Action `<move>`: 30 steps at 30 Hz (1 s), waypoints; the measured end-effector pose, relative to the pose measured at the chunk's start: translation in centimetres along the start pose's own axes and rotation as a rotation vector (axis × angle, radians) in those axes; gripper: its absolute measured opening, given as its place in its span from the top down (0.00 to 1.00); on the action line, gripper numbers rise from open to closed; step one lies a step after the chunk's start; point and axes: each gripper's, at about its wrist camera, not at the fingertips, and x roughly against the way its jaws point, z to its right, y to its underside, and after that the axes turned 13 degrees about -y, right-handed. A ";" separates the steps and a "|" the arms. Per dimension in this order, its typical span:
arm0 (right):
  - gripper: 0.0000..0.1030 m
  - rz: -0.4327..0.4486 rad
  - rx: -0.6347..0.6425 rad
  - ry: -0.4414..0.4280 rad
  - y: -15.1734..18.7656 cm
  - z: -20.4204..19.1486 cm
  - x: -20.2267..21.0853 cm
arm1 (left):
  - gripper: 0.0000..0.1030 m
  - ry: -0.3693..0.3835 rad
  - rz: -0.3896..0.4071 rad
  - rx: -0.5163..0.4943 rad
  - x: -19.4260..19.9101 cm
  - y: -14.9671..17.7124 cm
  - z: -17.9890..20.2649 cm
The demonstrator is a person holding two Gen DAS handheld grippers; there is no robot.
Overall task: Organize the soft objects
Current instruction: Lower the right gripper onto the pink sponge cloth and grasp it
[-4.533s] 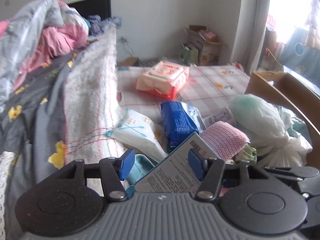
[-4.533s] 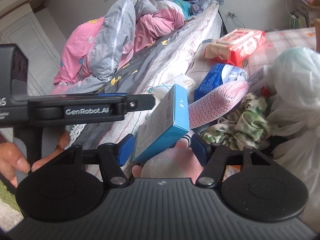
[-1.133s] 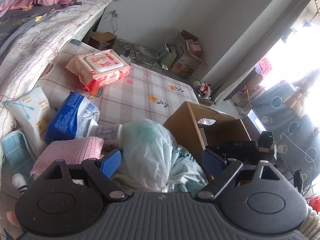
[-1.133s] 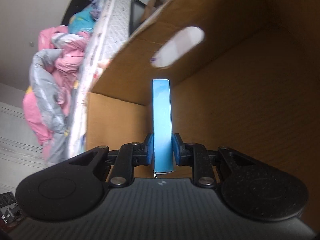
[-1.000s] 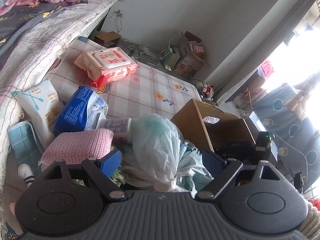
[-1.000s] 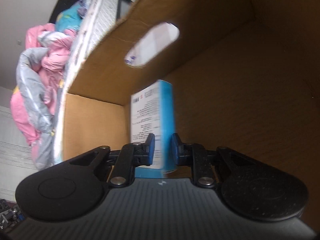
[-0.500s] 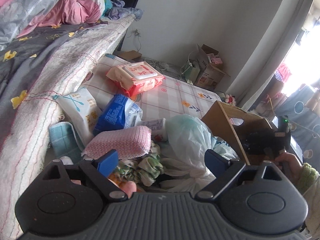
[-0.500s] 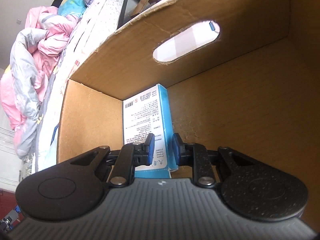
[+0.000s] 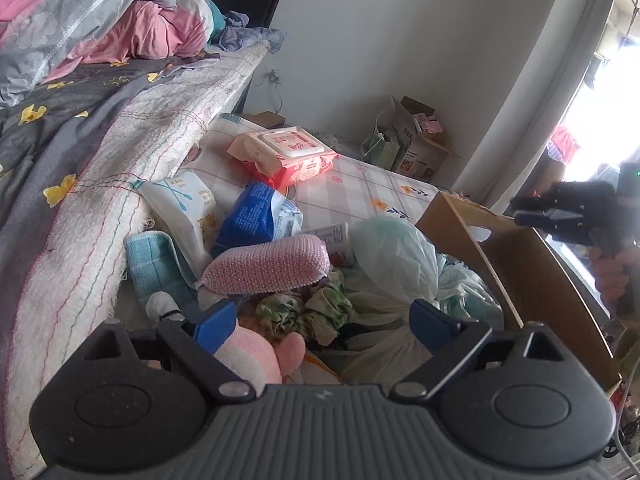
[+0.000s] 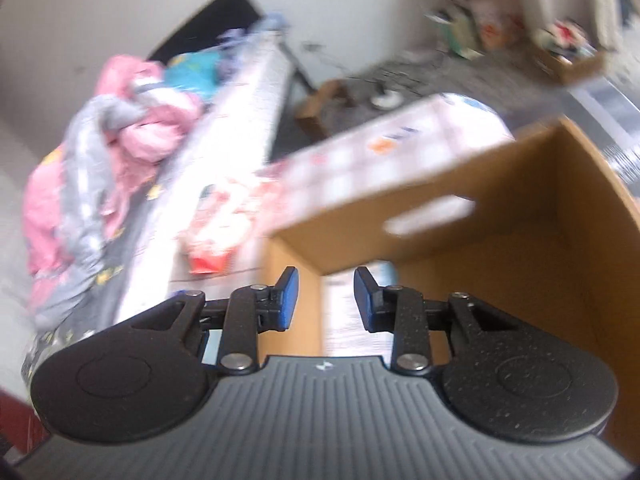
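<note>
One blue-and-white printed carton point(image 10: 360, 304) now stands released inside the brown cardboard box point(image 10: 520, 248); right gripper point(image 10: 326, 300) empty, jaws opening, lifted clear. Left gripper point(image 9: 320, 320) gapes, empty, above the remaining pile.

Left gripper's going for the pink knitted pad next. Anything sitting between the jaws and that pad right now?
Partly. The left gripper is open, empty, short of the pink knitted pad. A green-patterned crumpled cloth and a pink plush toy lie between them. Nothing covers the pad's top.
</note>
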 end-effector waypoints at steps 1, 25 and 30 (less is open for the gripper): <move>0.66 -0.023 0.023 -0.035 -0.1 -1.5 -0.5 | 0.10 0.006 -0.007 0.004 -0.3 0.0 0.0; 0.46 -0.827 0.178 -0.292 5.0 -16.9 -30.2 | 0.26 0.137 -0.174 0.223 -7.0 -2.0 -3.3; 0.46 -0.869 0.231 -0.277 5.6 -17.8 -30.7 | 0.25 0.138 -0.193 0.253 -7.4 -1.9 -3.9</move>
